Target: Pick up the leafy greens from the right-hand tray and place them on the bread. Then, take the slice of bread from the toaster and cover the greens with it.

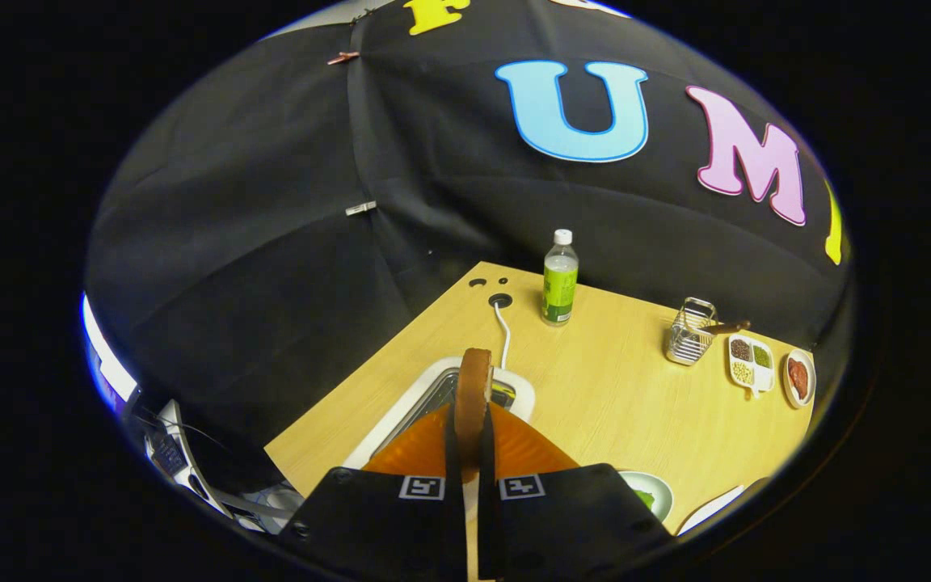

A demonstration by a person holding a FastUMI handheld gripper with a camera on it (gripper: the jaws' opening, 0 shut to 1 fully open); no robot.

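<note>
Right up close, the gripper (472, 420) has its two fingers pinched in on a slice of bread (473, 388), which stands on edge between them with its brown crust pointing up. So I'd say this is the second half of the job: the slice is being taken from the toaster (441, 388), the white box with the metal slot sitting just under and behind the fingers. Hard to tell whether the bread is fully clear of the slot or still partly down in it, since the fingers cover the bottom of it. A white cord (503, 331) runs from the toaster to a hole in the wooden table (619, 404). Off to the near right there's a plate with something green (650, 495) on it, peeking out past the right finger, and that looks like where the greens are, though I can't see the bottom bread from here. Next move, as I read it, is to lift the slice straight up, swing it right toward that plate, tip it flat and set it down on the greens. Farther back sit a green-labelled bottle (560, 279), a wire basket (689, 333), a divided dish (751, 364) and a small plate (798, 378).
</note>
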